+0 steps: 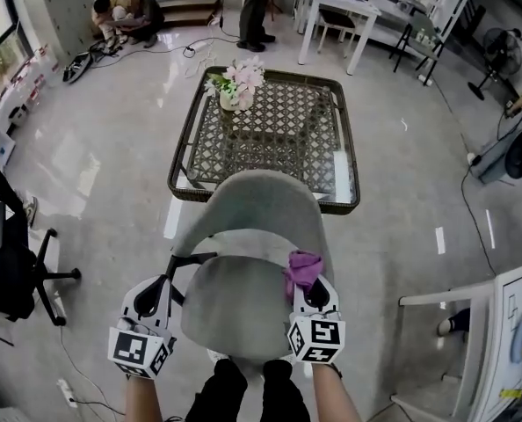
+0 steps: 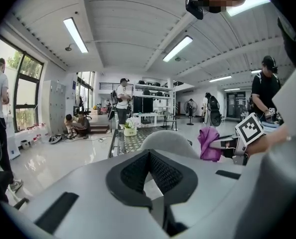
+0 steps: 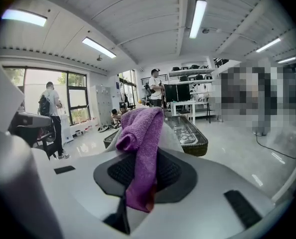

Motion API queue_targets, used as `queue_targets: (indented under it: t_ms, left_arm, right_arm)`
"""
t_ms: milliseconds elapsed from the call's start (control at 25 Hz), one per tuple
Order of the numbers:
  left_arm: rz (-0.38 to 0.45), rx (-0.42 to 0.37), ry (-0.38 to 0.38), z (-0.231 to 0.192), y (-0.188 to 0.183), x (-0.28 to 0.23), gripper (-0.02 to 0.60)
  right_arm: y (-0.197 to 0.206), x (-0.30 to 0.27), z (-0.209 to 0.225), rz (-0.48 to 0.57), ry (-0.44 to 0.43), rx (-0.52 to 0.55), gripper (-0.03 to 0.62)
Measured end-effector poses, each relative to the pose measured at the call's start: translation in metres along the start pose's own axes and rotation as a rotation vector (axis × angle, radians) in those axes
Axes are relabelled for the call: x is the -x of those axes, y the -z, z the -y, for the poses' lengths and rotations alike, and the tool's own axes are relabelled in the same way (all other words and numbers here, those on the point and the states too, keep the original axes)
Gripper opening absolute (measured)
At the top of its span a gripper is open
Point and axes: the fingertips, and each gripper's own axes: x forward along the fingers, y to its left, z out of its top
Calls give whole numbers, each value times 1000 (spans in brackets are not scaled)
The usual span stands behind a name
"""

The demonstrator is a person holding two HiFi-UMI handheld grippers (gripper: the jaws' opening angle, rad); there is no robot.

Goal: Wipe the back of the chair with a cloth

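Head view: the left gripper (image 1: 152, 295) and right gripper (image 1: 311, 295) hang low on either side of a pale grey chair (image 1: 243, 301). Its seat lies between them, and the curved chair back (image 1: 254, 202) is just ahead of their tips. Under everything is a glossy white floor (image 1: 94, 161). A black office chair (image 1: 19, 266) stands off to the left of the left gripper. Beyond the chair back is a low wicker table (image 1: 180, 161) with a glass top, and a pot of pink and white flowers (image 1: 236, 84) sits at its far left corner. Farther still are white desks (image 1: 336, 16), a standing person (image 1: 257, 11) and crouched people (image 1: 125, 16) by the far wall.

The left gripper's jaws are drawn together at their tips with nothing between them. The right gripper's jaws are clamped on a purple cloth (image 3: 140, 148). It rises from the pads in a bunched fold and trails down toward the camera. The cloth is at the chair's right edge, just short of the chair back; whether it touches the chair cannot be told.
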Motion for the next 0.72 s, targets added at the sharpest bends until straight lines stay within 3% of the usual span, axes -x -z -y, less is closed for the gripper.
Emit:
queue_targets:
  t_ms: [320, 720]
  left_arm:
    - [17, 12, -11, 17, -43, 17, 9]
    - [99, 7, -10, 34, -121, 17, 9]
  right_arm:
    - [-62, 29, -5, 38, -51, -6, 94]
    - [-136, 58, -2, 89, -91, 10, 94]
